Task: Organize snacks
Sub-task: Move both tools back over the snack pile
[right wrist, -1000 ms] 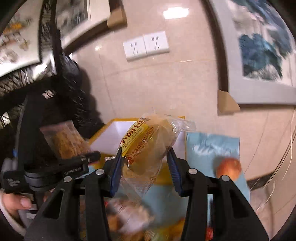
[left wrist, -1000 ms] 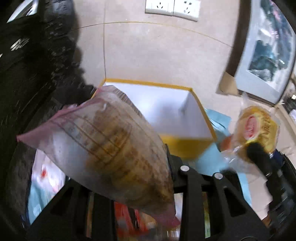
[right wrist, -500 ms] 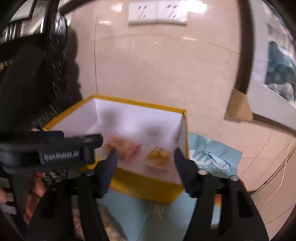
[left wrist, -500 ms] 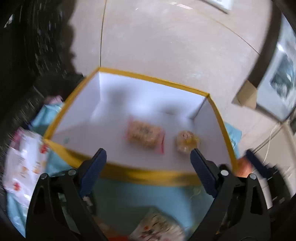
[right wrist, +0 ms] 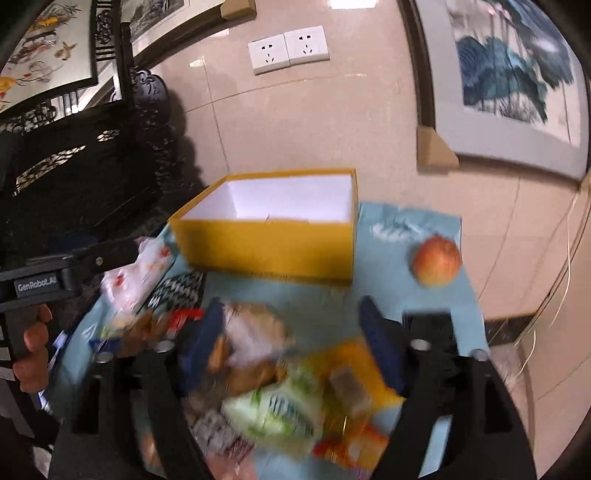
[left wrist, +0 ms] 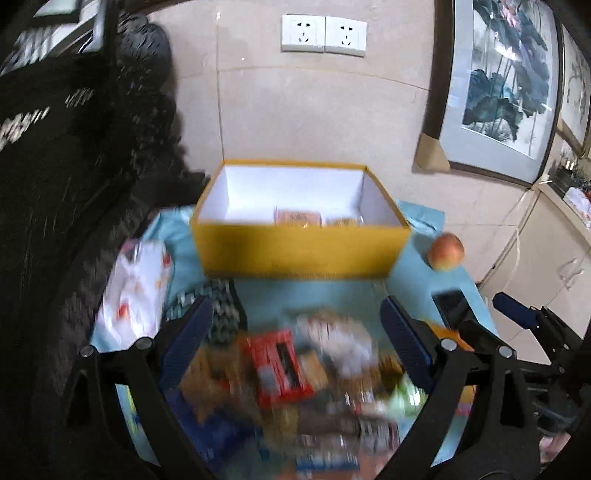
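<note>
Snack pile (left wrist: 317,373) nearest, under both grippers: light, crinkly, slippery packets, crushable, so pinch a sealed edge. Left gripper (left wrist: 295,343) wide, empty. Right gripper (right wrist: 291,343) jaws just opened wide, empty. Box (left wrist: 301,251) at 12 o'clock holds two packets; apple (right wrist: 437,266) at 2.

The box (left wrist: 301,251) is mustard yellow outside and plain white inside. A light blue cloth (right wrist: 417,295) with white markings covers the worktop. The apple (right wrist: 437,261) is red-orange, paling to yellow. One packet (right wrist: 181,290) bears a black-and-white zigzag pattern; a white bag (left wrist: 136,291) carries red and orange spots. In the blurred snack heap, a red packet (left wrist: 280,365), a green-and-white one (right wrist: 277,413) and an orange-yellow one (right wrist: 354,373) stand out. Both grippers have black frames with dark blue finger pads (left wrist: 404,341). The wall is beige tile with white sockets (left wrist: 323,35).
</note>
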Available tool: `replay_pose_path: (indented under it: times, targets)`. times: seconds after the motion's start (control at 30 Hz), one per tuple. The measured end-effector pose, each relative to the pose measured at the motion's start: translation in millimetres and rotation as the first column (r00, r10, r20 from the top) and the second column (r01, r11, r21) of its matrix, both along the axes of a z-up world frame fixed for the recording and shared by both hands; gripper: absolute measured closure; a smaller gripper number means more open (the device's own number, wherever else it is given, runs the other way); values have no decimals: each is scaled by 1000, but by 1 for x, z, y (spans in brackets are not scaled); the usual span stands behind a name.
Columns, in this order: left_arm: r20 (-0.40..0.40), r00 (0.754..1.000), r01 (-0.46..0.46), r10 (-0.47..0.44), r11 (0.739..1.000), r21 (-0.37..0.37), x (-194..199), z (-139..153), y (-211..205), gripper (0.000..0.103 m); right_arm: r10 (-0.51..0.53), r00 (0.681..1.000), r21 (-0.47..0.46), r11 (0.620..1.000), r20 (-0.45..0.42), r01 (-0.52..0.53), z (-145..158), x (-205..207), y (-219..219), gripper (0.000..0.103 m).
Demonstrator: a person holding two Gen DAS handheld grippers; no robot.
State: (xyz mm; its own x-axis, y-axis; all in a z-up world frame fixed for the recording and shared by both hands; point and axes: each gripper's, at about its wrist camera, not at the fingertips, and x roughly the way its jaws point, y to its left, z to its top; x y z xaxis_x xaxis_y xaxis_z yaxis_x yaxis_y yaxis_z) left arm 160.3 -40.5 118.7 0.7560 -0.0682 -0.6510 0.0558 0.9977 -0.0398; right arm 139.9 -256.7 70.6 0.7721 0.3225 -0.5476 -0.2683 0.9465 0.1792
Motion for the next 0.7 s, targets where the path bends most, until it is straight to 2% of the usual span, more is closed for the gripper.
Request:
replay_pose_path:
  times: [0.03,0.13,0.27,0.33,0.4,0.43,0.47,0.5,0.53,0.6,0.7]
  targets:
    - [-4,1000,-1,1,1000,-7,-11,-7,2,9,-12,1000,5,1000,12,11,-3,-11,-3,1]
    - [-5,1000,-6,6,1000,21,-43,-32,6,9,-30,999,32,999,42,29,-16,-39,-10,1]
    - [-47,998,-35,38,998,58,-64,-74,22,9,-2,1000,126,992,-15,3,-41,-46,-12,1]
    - [-56,996,-64,68,995,80,-66,-89,34,9,21,999,174,985,-38,-14,-51,-45,-10,1]
    - [-81,993,-77,83,995,69,-65,-102,48,11,74,995,221,973,-63,-58,-65,-43,-7,1]
    - [-94,992,-82,87,995,48,-64,-105,54,16,109,991,242,966,-81,-87,-71,-40,-7,1]
    - [-103,990,-96,98,995,25,-63,-109,60,23,136,984,256,961,-118,-102,-78,-37,-6,1]
    - [-114,987,-109,110,994,12,-63,-111,64,24,128,975,264,961,-182,-77,-83,-31,-6,1]
    - [-123,986,-118,117,993,4,-64,-114,67,24,128,970,290,955,-204,-65,-85,-29,-7,1]
    - [-132,983,-127,127,992,5,-63,-121,69,24,124,969,336,941,-215,-45,-88,-30,-11,1]
    - [-135,977,-160,163,987,27,-60,-131,72,24,117,973,332,942,-200,-45,-84,-33,-11,1]
